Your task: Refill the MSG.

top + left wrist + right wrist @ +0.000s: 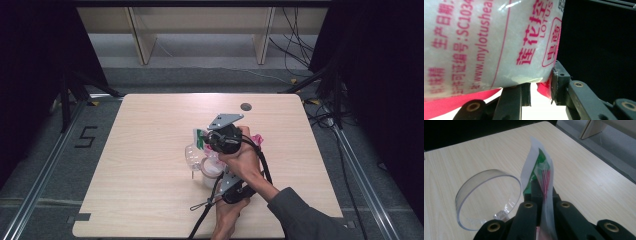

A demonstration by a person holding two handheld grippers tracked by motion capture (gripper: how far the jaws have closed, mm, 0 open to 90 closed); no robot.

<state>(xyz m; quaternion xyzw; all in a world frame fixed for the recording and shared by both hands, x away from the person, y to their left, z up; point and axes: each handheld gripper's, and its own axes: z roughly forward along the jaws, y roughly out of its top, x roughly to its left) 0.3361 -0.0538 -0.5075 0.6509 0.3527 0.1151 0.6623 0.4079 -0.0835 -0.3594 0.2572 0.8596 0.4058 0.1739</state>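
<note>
Left gripper view is showing the white bag (486,42) filling the upper left, pink print reading "LOTUS" and "mylotushea", left gripper (540,87) gripping its bottom corner. Right gripper (544,195) is pinching the bag's top edge beside a clear cup (486,197).

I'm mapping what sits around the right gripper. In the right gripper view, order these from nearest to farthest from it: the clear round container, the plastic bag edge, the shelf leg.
1. Plastic bag edge: pinched between the jaws.
2. Clear round container: just left, on the table.
3. Shelf leg: top right, beyond the table.
</note>
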